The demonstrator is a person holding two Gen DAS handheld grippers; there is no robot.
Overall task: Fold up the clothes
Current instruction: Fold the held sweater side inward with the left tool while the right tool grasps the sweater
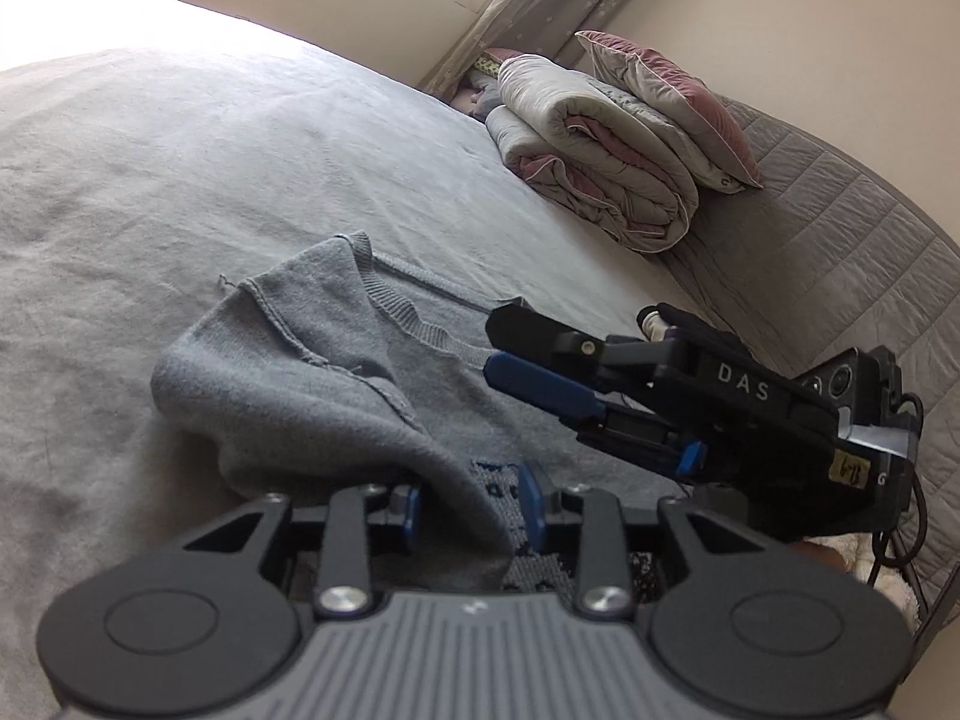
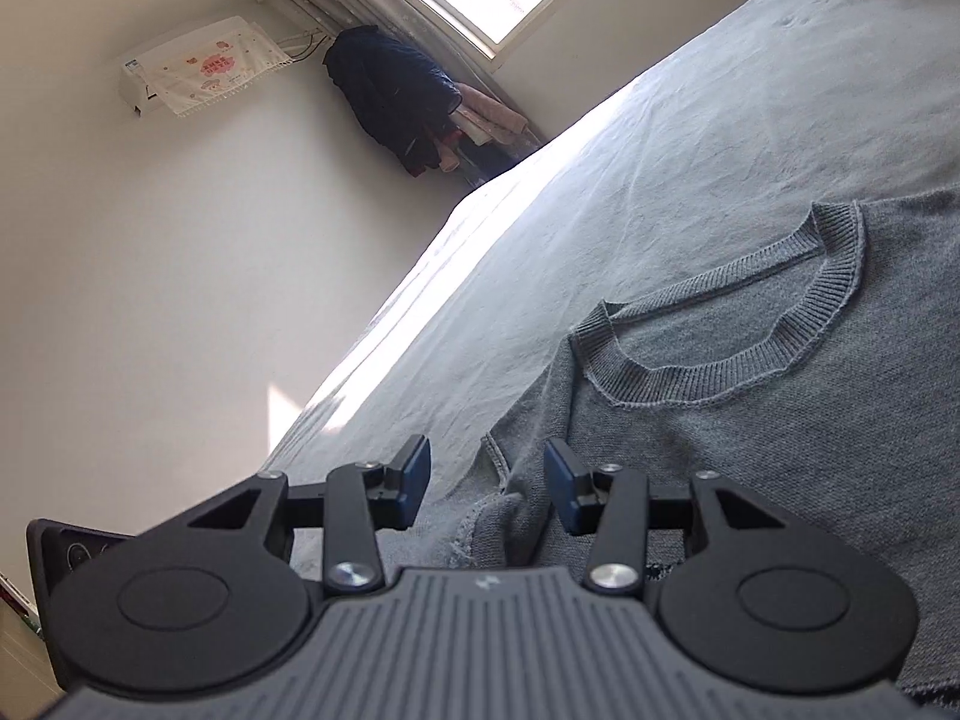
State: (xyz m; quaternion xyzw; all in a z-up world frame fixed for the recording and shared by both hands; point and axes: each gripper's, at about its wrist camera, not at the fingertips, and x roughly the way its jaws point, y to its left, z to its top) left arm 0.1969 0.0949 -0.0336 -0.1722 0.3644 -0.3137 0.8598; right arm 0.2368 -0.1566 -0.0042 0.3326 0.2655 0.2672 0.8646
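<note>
A: Where's the sweater (image 1: 336, 372)?
B: On the bed (image 1: 180, 180), collar up. The left hand-held gripper (image 1: 471, 501) pinches a raised fold of it.
A: The right hand-held gripper (image 2: 487, 483)?
B: Spread wide over the sweater's edge, holding nothing.

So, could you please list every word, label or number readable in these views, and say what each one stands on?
"DAS": white letters on the black body of the right gripper, seen in the left wrist view.
"6-13", roughly: handwritten on a small yellow sticker on that gripper; not sure.
Red print on the white cloth cover over the wall air conditioner: too small to read.
Dark pattern on the grey knitted sweater: unreadable.
</note>
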